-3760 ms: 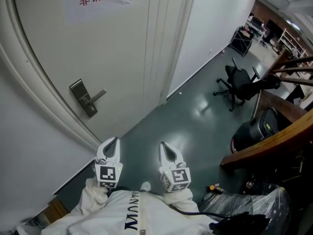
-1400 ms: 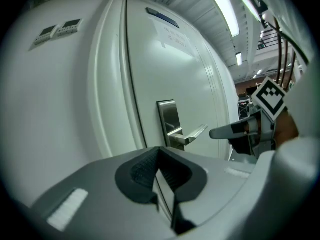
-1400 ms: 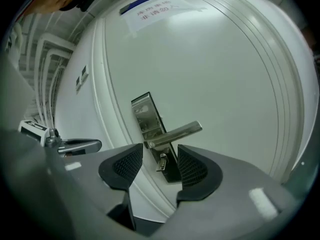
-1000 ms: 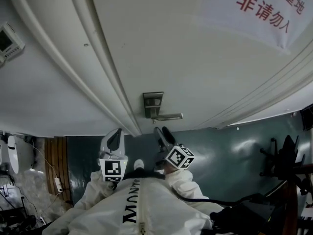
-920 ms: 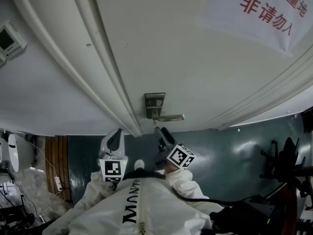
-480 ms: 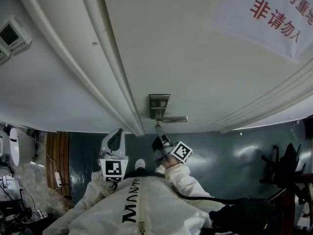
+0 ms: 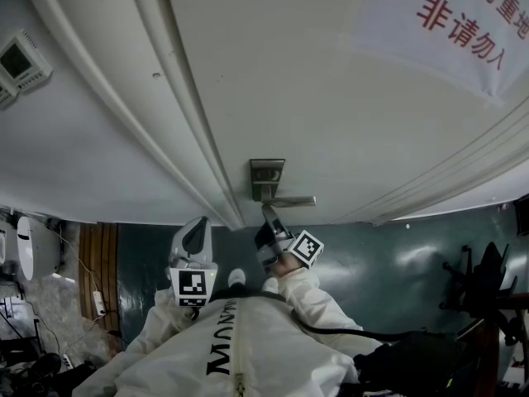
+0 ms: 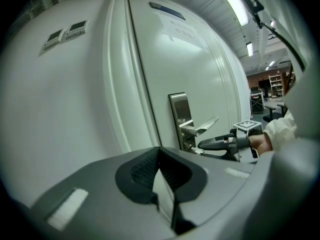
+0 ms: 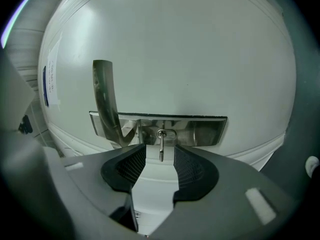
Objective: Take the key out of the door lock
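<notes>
A small metal key (image 9: 160, 145) sticks out of the steel lock plate (image 9: 200, 131) on the white door (image 7: 289, 81), just under the lever handle (image 9: 103, 96). My right gripper (image 9: 160, 153) points straight at it, and its jaws have just been closing. The key's blade stands in the gap between the black pads (image 9: 126, 170), and neither pad touches it. In the head view the right gripper (image 7: 269, 215) reaches up to the lock plate (image 7: 267, 176), hiding the key. My left gripper (image 7: 195, 233) hangs back to the left, shut and empty. From the left gripper view, the right gripper (image 8: 201, 145) sits below the handle (image 8: 202, 128).
The door frame (image 7: 178, 122) runs along the door's left side. Wall control panels (image 7: 21, 56) sit on the wall further left. A paper notice with red characters (image 7: 463, 23) hangs on the door. An office chair (image 7: 483, 279) stands on the green floor at right.
My right gripper has moved up to the lock and rolled. Its jaws have narrowed. The left gripper has stayed put.
</notes>
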`<state>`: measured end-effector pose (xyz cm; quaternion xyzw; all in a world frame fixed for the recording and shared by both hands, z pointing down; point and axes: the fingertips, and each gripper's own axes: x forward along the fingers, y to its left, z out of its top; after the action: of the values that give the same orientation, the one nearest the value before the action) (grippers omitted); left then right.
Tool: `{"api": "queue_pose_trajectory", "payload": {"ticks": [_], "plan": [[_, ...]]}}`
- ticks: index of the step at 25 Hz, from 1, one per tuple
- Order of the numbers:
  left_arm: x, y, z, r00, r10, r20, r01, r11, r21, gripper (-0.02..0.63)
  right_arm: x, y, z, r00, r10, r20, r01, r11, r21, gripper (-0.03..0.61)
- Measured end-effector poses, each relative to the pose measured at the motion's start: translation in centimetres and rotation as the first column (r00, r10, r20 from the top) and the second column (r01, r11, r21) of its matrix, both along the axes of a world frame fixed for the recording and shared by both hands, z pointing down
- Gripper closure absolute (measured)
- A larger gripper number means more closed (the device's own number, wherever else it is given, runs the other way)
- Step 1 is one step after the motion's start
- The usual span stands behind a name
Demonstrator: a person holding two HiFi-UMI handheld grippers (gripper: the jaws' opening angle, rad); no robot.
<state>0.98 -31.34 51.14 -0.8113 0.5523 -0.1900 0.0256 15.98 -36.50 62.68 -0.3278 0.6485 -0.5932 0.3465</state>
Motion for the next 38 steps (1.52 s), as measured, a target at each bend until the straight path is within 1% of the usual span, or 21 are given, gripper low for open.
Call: {"api": "queue_pose_trajectory", "payload": {"ticks": [5,16,19,22,30,35,38], "plan": [[0.1,0.1,0.3,1.000,0.002,0.006,-0.001,1.000,-0.010,0.614,-0.2,-0.5,0.4,0.999,0.003,0.046,-0.003,1.000,-0.016,0.445],[0.3,0.0,0.3,1.000,-0.003,0.003,0.003,1.000,-0.009,0.614,-0.1,-1.8,0.5,0.998,0.011,0.070,-0.009,0.999,-0.031,0.492],[0.3,0.0,0.4,1.000,-0.006,0.000,0.006,1.000,-0.013,0.614,-0.2,-2.1,0.4,0.998,0.007,0.064,-0.005,1.000,-0.026,0.516],[0.4,0.0,0.5,1.000,-0.004,-0.001,0.004,1.000,-0.016,0.614,-0.2,-2.1,0.4,0.998,0.006,0.059,-0.005,1.000,-0.029,0.557],[0.4,0.2,0.7,1.000,-0.005,-0.001,0.005,1.000,-0.020,0.614,-0.1,-2.1,0.4,0.999,0.011,0.052,-0.009,0.999,-0.032,0.554],[0.4,0.4,0.7,1.000,-0.007,0.001,0.007,1.000,-0.020,0.614,-0.1,-2.0,0.4,0.997,0.011,0.079,-0.008,0.999,-0.040,0.555],[0.3,0.5,0.6,1.000,-0.009,0.002,0.009,1.000,-0.016,0.614,-0.1,-2.0,0.4,0.997,0.013,0.072,-0.009,0.999,-0.048,0.555]]}}
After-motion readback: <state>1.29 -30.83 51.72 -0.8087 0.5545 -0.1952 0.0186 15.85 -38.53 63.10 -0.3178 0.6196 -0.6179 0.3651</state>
